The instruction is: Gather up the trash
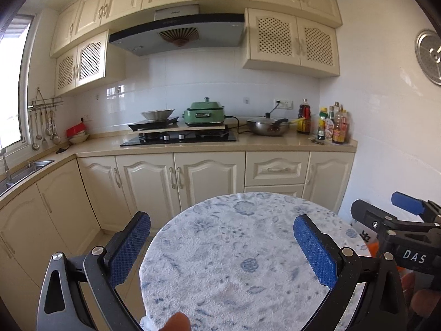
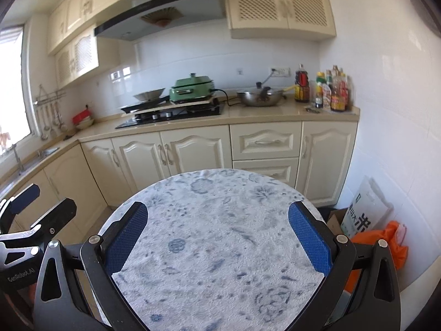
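While both grippers hang empty over the round table, no trash shows on its top, so the step in hand is judged to be a search.

Left wrist view: the left gripper (image 1: 222, 248) has its jaws spread wide with nothing between them. The table (image 1: 234, 262), under a blue-flowered cloth, fills the lower middle. At 3 o'clock the right gripper (image 1: 397, 220) enters the frame; at 6 o'clock a fingertip (image 1: 176, 321) shows at the edge. At 12 o'clock lie the counter (image 1: 261, 144), a wok (image 1: 267, 127) and bottles (image 1: 333, 127).

Right wrist view: the right gripper (image 2: 217, 237) likewise has its jaws spread and empty over the cloth. At 9 o'clock the left gripper (image 2: 33, 220) is seen from the side. At 4 o'clock, on the floor by the wall, stand a carton (image 2: 335, 220), a white sack (image 2: 366, 209) and an orange bag (image 2: 386, 237). These are the likeliest trash or trash holder, though which cannot be told.

To do the step well: turn both cameras toward the floor at 4 o'clock before reaching, keep the jaws spread, and approach the orange bag from above at its loose top, clear of the table edge.
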